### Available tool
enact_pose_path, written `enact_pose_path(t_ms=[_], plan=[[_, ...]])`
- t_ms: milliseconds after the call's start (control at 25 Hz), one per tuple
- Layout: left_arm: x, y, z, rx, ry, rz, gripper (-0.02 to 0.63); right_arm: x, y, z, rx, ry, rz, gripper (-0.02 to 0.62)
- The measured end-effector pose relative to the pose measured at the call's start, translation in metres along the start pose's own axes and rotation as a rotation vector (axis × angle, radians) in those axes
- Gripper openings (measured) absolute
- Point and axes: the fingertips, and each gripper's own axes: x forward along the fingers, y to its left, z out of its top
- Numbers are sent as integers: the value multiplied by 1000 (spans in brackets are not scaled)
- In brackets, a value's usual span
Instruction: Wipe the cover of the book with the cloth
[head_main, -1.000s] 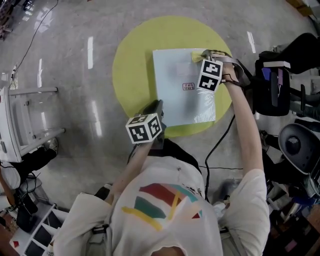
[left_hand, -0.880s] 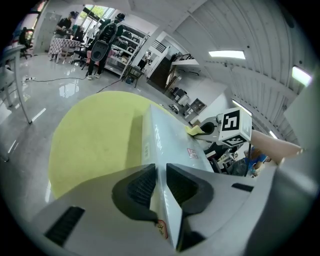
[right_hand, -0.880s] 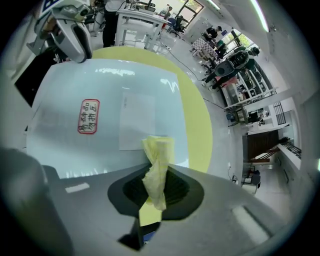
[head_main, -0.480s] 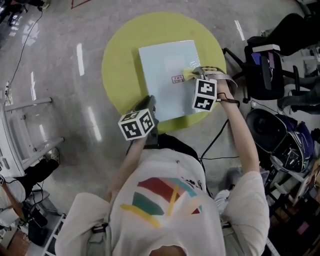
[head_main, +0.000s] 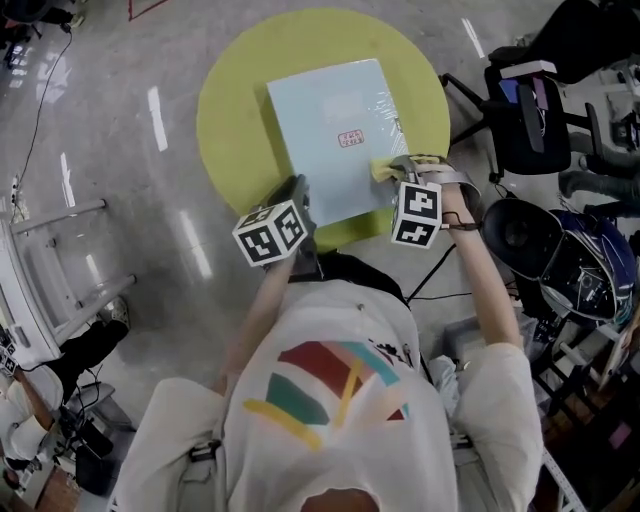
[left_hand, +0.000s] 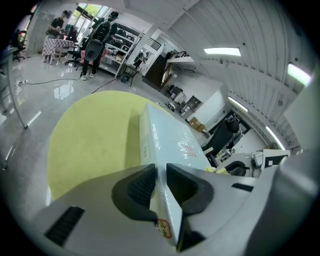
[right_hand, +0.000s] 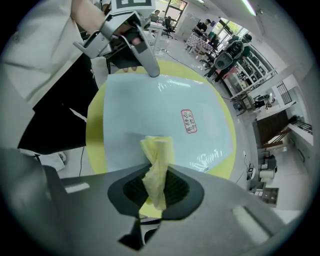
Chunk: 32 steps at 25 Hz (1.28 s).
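Note:
A pale blue book (head_main: 335, 135) lies flat on the round yellow table (head_main: 230, 120). My left gripper (head_main: 300, 197) is at the book's near left corner; in the left gripper view its jaws (left_hand: 160, 182) are clamped on the edge of the book (left_hand: 172, 137). My right gripper (head_main: 396, 172) points steeply down over the near right part of the cover. It is shut on a crumpled yellow cloth (right_hand: 157, 162), whose free end rests on the book (right_hand: 150, 107). In the head view the cloth (head_main: 383, 169) peeks out beside the marker cube.
A black office chair (head_main: 530, 115) and a dark stool (head_main: 515, 230) stand right of the table. A black cable (head_main: 432, 268) runs over the floor by the table's near edge. A white rack (head_main: 40, 290) stands far left. The table's left half is bare yellow.
My right gripper has drawn the cloth from the book's far right corner down its right side to the near right part. The left gripper has kept its hold on the corner.

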Motion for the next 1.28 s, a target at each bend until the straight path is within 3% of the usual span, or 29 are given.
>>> enact_pose_path(t_ms=[400, 840, 960, 1080, 1280], plan=[[-1, 0, 0, 6, -1, 3, 75, -15, 54, -8, 11, 9, 51, 26], [-1, -1, -1, 7, -1, 6, 75, -20, 68, -12, -3, 21, 77, 26], [-1, -1, -2, 1, 1, 4, 75, -29, 43, -6, 12, -10, 39, 26], [0, -1, -1, -4, -4, 1, 75, -45, -13, 13, 16, -61, -55, 26], [5, -5, -6, 2, -1, -9, 75, -58, -110, 50, -69, -100, -224, 26]])
